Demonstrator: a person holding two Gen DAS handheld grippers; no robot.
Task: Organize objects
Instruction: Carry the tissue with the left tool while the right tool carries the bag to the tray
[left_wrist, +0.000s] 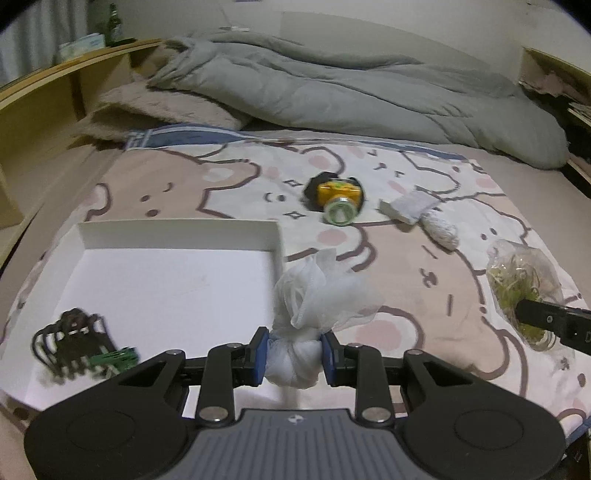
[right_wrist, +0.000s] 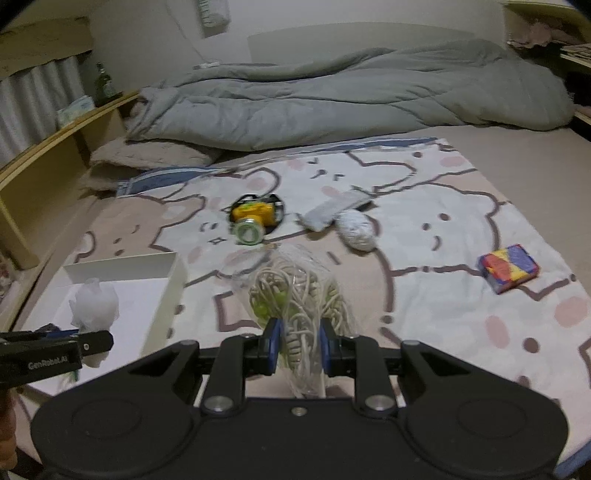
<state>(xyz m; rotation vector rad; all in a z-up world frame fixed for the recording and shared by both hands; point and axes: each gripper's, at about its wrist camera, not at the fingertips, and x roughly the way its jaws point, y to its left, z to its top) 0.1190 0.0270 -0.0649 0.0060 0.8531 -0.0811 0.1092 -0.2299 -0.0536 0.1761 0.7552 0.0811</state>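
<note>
My left gripper (left_wrist: 294, 354) is shut on a white mesh bath pouf (left_wrist: 321, 291) and holds it at the right edge of a white tray (left_wrist: 177, 230). The pouf also shows in the right wrist view (right_wrist: 94, 306), over the tray (right_wrist: 122, 266). A set of black hex keys (left_wrist: 77, 339) lies in the tray's near left corner. My right gripper (right_wrist: 297, 343) is shut on a clear bag of coiled cord (right_wrist: 299, 295), held above the bedspread. The bag also shows in the left wrist view (left_wrist: 524, 280).
On the bear-print bedspread (left_wrist: 221, 177) lie a yellow headlamp (left_wrist: 338, 197), a grey sponge block (left_wrist: 410, 206), a white rolled cloth (left_wrist: 441, 230) and a colourful box (right_wrist: 508, 267). A grey duvet (left_wrist: 332, 85) is piled at the back. Wooden shelves (left_wrist: 55, 85) run along the left.
</note>
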